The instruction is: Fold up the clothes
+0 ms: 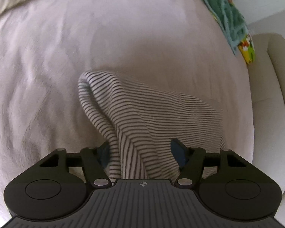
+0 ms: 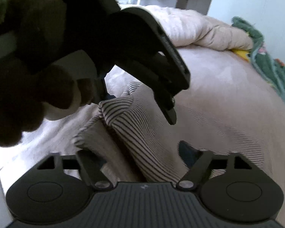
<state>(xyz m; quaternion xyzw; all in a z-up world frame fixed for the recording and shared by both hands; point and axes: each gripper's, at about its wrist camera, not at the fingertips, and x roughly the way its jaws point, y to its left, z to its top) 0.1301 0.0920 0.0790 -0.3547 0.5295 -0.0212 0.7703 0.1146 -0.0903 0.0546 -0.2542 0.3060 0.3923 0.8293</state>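
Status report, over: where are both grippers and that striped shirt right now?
Left gripper open, striped shirt bunched between its fingers. Right gripper open, same. Shirt heaped on pink bedspread. Green blanket at far edge, clear.

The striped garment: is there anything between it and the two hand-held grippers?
Nothing visible does. The striped garment already lies between the open jaws of the left hand-held gripper and of the right hand-held gripper, on the pinkish blanket.

Open pink sheet [image 1: 123, 38] beyond striped garment [image 1: 152, 114]; green blanket [image 1: 228, 19] blocks far right edge, bunched duvet [image 2: 199, 32] at back, left gripper [image 2: 167, 102] crowds garment from above
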